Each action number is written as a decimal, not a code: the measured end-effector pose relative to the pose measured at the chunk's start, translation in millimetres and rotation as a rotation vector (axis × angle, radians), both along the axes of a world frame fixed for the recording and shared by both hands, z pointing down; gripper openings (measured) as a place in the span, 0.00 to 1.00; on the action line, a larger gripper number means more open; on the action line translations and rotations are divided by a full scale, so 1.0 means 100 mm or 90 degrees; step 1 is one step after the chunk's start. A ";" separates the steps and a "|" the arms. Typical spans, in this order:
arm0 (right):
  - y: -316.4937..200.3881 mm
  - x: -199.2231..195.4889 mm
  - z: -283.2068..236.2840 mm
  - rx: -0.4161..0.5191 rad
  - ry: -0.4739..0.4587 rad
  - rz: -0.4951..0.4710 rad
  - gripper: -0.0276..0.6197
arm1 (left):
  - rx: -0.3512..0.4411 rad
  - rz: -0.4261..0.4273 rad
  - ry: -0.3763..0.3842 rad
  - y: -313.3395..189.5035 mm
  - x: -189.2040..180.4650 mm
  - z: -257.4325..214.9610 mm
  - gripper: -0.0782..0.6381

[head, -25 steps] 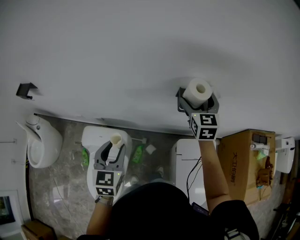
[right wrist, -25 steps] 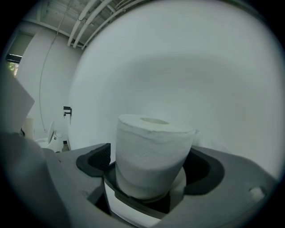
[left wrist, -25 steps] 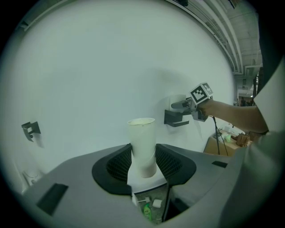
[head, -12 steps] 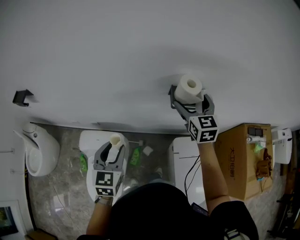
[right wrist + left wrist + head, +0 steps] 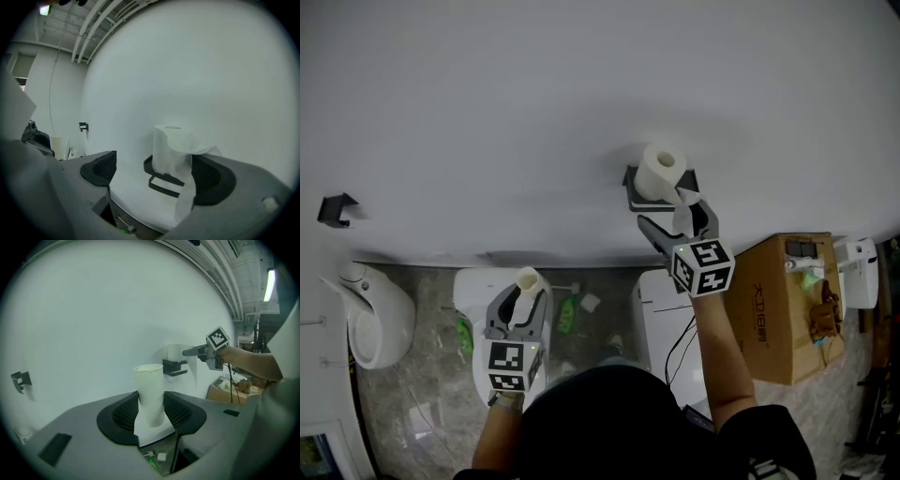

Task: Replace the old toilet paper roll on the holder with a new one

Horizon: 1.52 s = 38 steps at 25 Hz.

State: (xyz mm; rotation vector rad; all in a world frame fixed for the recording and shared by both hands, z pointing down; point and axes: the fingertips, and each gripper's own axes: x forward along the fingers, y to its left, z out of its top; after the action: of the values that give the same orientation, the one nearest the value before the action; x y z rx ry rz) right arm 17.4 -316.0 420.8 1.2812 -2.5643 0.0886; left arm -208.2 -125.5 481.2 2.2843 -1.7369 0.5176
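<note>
The full white toilet paper roll (image 5: 661, 169) stands upright on the black wall holder (image 5: 630, 187), its loose tail hanging by the spread right claw (image 5: 675, 211). The left claw (image 5: 525, 296) pinches a pale cardboard tube (image 5: 151, 392).

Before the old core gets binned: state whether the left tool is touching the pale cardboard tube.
Touching. In the left gripper view, the left tool clamps the pale cardboard tube from both sides, with no gap showing.
</note>
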 end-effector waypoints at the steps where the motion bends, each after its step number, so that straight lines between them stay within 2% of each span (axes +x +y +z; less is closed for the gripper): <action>1: 0.05 0.01 0.00 -0.004 -0.007 0.001 0.81 | 0.002 0.005 0.001 0.00 0.01 0.00 0.36; 7: 0.39 0.10 0.02 -0.030 -0.047 0.003 0.81 | 0.005 0.035 0.009 -0.01 0.09 -0.03 0.36; 15: 0.91 0.26 0.04 -0.037 -0.084 0.011 0.80 | 0.030 0.101 0.016 -0.08 0.33 -0.11 0.36; 20: 1.21 0.40 -0.02 -0.013 -0.102 0.023 0.65 | 0.045 0.141 0.017 -0.11 0.49 -0.18 0.36; 24: 1.42 0.51 -0.05 0.012 -0.088 0.039 0.46 | 0.050 0.158 0.028 -0.12 0.58 -0.22 0.36; 28: 1.59 0.53 -0.06 0.030 -0.082 0.048 0.34 | 0.054 0.172 0.030 -0.13 0.64 -0.23 0.36; 32: 1.68 0.54 -0.04 0.038 -0.079 0.050 0.30 | 0.056 0.182 0.031 -0.14 0.70 -0.25 0.36; 38: 1.71 0.54 -0.04 0.045 -0.086 0.041 0.30 | 0.062 0.194 0.034 -0.14 0.77 -0.28 0.36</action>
State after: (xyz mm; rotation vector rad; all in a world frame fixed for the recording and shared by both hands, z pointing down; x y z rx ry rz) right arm 71.8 -144.6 417.0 1.4305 -2.6599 0.1010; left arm -131.0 -139.3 453.3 2.6242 -1.4252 0.4280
